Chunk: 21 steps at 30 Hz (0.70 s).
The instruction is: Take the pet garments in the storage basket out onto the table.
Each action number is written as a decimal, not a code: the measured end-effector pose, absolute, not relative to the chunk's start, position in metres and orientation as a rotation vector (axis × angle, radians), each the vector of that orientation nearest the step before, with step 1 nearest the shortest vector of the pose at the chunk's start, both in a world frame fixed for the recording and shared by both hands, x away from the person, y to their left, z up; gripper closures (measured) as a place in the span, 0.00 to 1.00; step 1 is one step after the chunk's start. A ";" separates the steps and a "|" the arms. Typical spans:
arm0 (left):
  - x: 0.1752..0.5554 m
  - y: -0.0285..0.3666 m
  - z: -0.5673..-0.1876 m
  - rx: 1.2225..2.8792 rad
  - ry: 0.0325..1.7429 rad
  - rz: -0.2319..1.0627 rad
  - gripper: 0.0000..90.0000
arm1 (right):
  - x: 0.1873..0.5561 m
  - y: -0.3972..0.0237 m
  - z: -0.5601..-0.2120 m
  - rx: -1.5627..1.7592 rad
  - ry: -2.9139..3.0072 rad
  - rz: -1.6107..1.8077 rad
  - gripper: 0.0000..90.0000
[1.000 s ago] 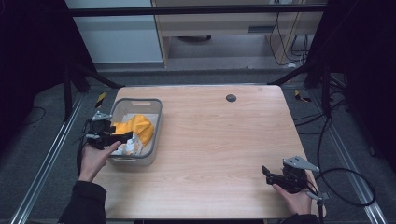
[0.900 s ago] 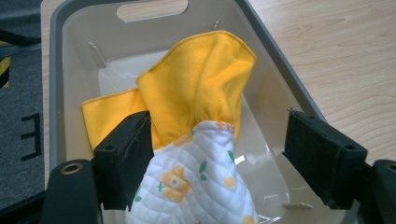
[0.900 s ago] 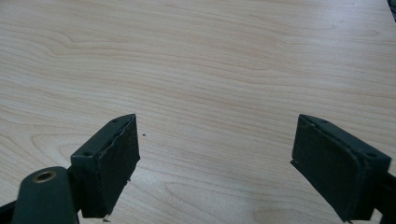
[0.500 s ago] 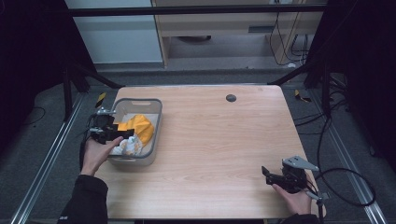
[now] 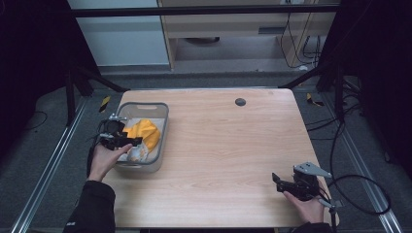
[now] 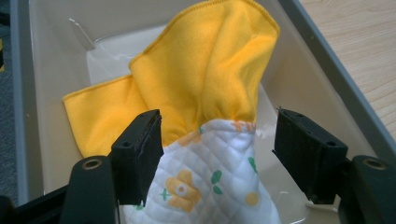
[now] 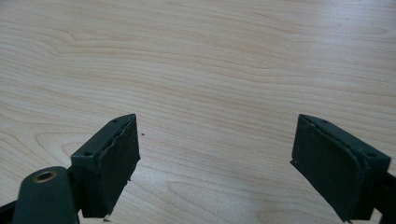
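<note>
Open tabletop (image 5: 218,145) right of the bin (image 5: 163,133); cloths (image 6: 205,84) inside

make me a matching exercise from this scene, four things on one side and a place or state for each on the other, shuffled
Things:
1. yellow cloth
2. white quilted cloth
3. right gripper
4. grey bin

Places or states:
A. jaws wide apart over bare wood, nothing between them
B. stands near the table's left edge with both cloths inside
C. bunched up, rising above the flower-printed fabric
D. lies between the left gripper's jaws, touching one pad, clear of the other

Pairs: 1-C, 2-D, 3-A, 4-B
</note>
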<state>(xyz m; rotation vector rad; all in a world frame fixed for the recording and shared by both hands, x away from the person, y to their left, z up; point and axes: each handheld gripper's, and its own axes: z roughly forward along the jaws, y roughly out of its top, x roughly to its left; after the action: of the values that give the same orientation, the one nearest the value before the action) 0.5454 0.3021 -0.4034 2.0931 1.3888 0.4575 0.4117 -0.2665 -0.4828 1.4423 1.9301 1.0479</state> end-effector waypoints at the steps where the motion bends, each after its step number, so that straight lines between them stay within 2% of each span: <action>1: 0.546 0.302 -0.404 2.094 1.390 0.454 0.37 | 0.412 -0.266 -0.483 1.444 1.931 1.049 0.17; 21: 0.551 0.295 -0.417 2.170 1.393 0.386 0.57 | 0.412 -0.265 -0.484 1.441 1.951 1.046 0.17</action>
<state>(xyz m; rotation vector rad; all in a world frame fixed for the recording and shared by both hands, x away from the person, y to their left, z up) 0.5512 0.2948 -0.4174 2.1699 1.3929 0.3865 0.4122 -0.2653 -0.4837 1.4408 1.9512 1.0463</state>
